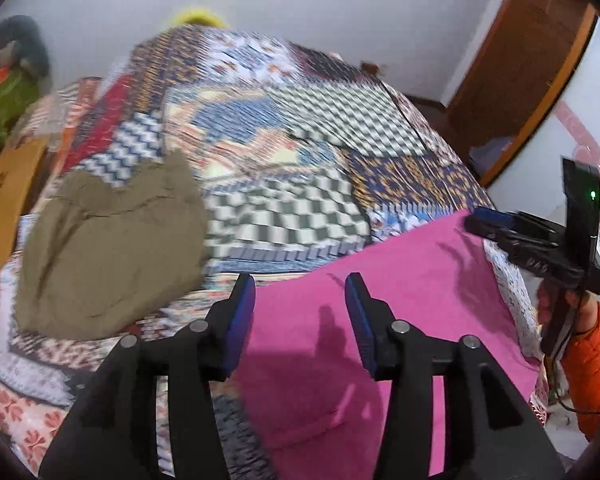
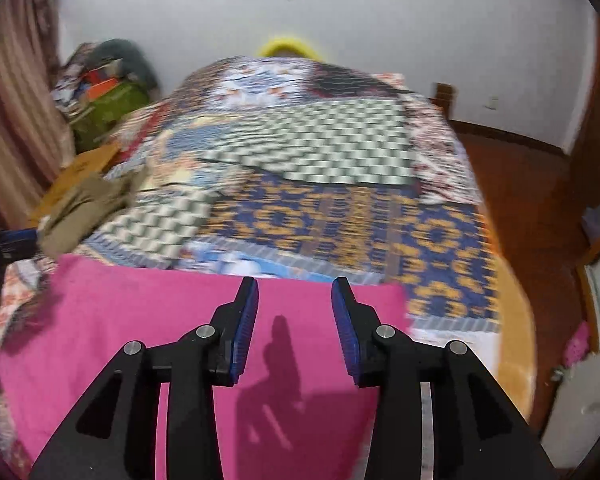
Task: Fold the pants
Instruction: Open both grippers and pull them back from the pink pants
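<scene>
Bright pink pants (image 1: 380, 300) lie flat, folded, on the near edge of a patchwork quilt bed (image 1: 300, 140). My left gripper (image 1: 300, 284) hovers open above their left part, with nothing between its blue pads. In the right wrist view the pink pants (image 2: 160, 320) fill the foreground, and my right gripper (image 2: 295, 286) stands open above their far edge, also holding nothing. The right gripper (image 1: 496, 220) also shows at the right of the left wrist view, held by a hand in an orange sleeve (image 1: 596, 368). The left gripper (image 2: 8, 240) peeks in at the right wrist view's left edge.
An olive-brown garment (image 1: 112, 248) lies crumpled on the quilt (image 2: 320, 160) left of the pants. A cardboard box (image 1: 4, 200) and a pile of belongings (image 2: 108, 92) stand beyond the bed's left side. A wooden door (image 1: 520, 60) and reddish floor (image 2: 520, 184) are at the right.
</scene>
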Tool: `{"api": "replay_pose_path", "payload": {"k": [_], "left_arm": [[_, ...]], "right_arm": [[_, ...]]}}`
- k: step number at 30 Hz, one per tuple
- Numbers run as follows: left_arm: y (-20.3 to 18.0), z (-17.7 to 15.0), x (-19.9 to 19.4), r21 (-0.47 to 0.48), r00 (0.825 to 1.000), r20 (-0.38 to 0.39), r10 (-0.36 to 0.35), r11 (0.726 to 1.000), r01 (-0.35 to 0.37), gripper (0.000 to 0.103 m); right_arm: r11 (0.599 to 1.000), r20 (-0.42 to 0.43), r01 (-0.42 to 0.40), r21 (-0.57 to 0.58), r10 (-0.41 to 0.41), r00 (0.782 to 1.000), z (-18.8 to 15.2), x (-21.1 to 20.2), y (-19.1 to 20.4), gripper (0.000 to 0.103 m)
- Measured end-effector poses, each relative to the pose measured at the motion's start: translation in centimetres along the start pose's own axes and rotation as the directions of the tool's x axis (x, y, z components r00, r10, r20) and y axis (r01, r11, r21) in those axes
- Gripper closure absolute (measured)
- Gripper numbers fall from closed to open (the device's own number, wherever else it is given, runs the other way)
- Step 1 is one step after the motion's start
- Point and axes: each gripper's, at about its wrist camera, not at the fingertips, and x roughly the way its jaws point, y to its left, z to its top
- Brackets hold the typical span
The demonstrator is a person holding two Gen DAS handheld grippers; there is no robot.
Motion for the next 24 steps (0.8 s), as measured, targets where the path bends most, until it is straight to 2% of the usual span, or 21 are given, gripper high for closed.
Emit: {"api": "replay_pose_path", "payload": {"k": [4,7,10,12,14,17,19,24], "left_arm": [[-1.8,-0.2,3.4,0.057,0.997,-0.077,-0.005,0.998,0.009,0.057],[-2.0,-1.1,4.8,0.080,0.990,-0.138,-0.034,0.996,0.045,0.057],[-1.5,-2.3,4.7,0.091,0.988,-0.145,-0.042,0.994,0.055,0.057],[-1.3,-2.9,4.2,0.097,0.989,-0.138,-0.052,0.993,0.066,0.058],[-1.5,-3.3,3.8,0.117,0.991,-0.128,-0.033,0.992,0.048,0.058],[-2.2,-4.0,3.2,0.163,0.994,-0.112,0.016,0.987,0.003,0.057],[-2.6,-4.5,3.0,0.183,0.994,-0.105,0.038,0.983,-0.018,0.057],[-1.6,-5.2,2.2,0.142,0.993,-0.110,0.043,0.990,-0.027,0.057]], "right_arm": [[0.995,-0.088,-0.096,-0.033,0.093,0.992,-0.1,3.4,3.4,0.068],[0.986,-0.196,-0.138,-0.097,0.117,0.974,-1.2,5.8,5.8,0.068],[0.978,-0.192,-0.121,-0.172,0.087,0.978,-2.3,5.7,6.3,0.069],[0.981,-0.212,-0.151,-0.124,0.122,0.970,-2.4,5.3,5.3,0.068],[0.983,-0.219,-0.158,-0.089,0.135,0.966,-2.8,4.8,4.3,0.068],[0.986,-0.224,-0.130,-0.102,0.104,0.969,-3.8,4.1,3.8,0.069],[0.987,-0.224,-0.135,-0.088,0.113,0.968,-4.6,3.2,3.3,0.069],[0.992,-0.224,-0.090,-0.089,0.068,0.972,-6.2,1.4,2.8,0.069]]}}
